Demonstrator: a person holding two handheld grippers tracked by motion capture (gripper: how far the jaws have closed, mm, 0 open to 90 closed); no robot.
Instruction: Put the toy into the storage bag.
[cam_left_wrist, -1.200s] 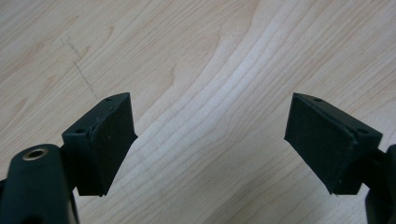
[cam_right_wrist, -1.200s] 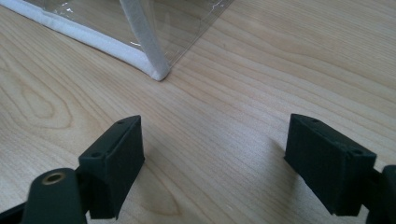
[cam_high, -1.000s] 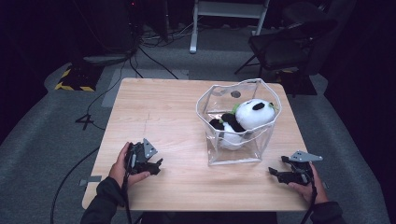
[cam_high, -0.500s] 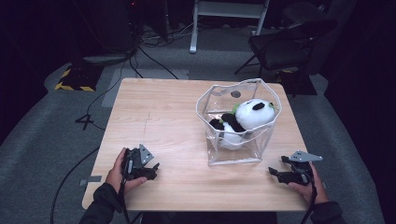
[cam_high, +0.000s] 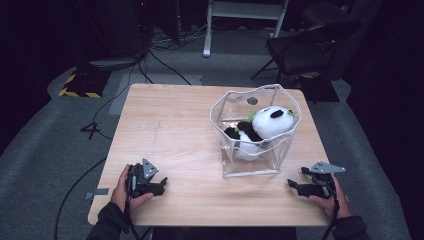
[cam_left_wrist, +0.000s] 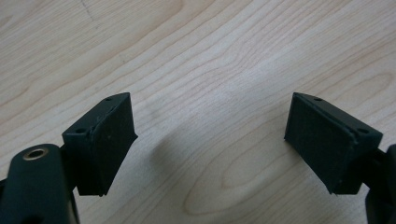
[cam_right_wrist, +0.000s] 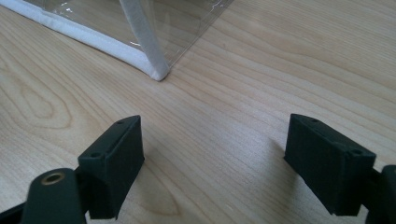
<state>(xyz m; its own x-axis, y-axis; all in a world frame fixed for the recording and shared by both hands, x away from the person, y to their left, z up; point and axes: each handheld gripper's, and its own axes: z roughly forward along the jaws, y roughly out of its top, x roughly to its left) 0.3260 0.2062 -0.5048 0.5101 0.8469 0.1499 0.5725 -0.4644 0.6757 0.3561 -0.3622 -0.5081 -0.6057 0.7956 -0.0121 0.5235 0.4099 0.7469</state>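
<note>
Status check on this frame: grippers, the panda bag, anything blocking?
Left gripper open, empty, low at table's near-left edge. Right gripper open, empty, near the clear bag's corner, not touching. Plush panda inside the bag. Nothing between grippers and bag.

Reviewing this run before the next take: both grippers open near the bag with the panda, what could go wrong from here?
1. The clear bag looks soft and light, and it stands unheld; a one-sided grab by the right gripper may slide or tip it.
2. The panda rises above the rim, so it could tumble out.
3. The left gripper sits far from the bag, so support may come late.
</note>
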